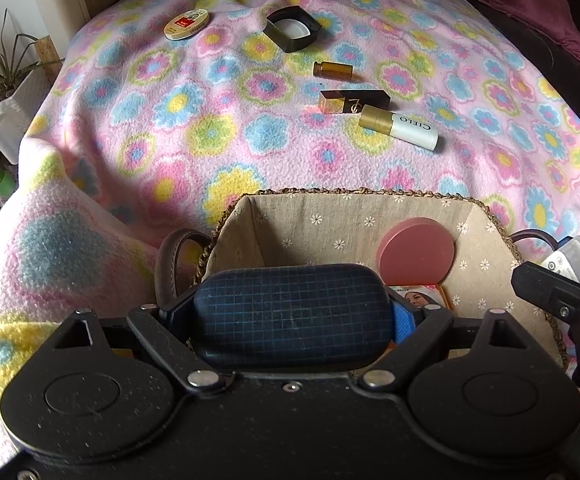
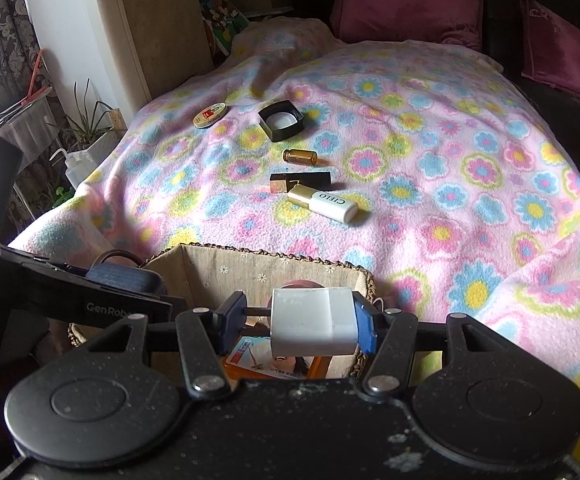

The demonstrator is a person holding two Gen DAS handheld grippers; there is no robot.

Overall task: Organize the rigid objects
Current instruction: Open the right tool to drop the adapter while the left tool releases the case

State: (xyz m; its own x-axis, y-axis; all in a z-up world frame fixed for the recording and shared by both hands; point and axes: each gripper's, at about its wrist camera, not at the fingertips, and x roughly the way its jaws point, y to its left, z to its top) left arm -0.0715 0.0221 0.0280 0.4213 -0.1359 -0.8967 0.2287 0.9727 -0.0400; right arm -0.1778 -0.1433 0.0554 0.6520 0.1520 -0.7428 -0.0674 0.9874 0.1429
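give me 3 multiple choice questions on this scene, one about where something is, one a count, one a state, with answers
1. Where is the pink round lid?
A. inside the lined basket
B. on the blanket beside the tin
C. in the left gripper

2. How many loose items lie on the floral blanket beyond the basket?
A. three
B. five
C. seven

3. What is the right gripper doing?
A. standing open and empty
B. shut on a white box
C. shut on the amber vial

Answers:
1 A, the lid leans against the basket's cloth wall.
2 B, round tin, black square cap, amber vial, black-and-gold lipstick, white CIELO tube.
3 B, both pads press the box's sides above the basket.
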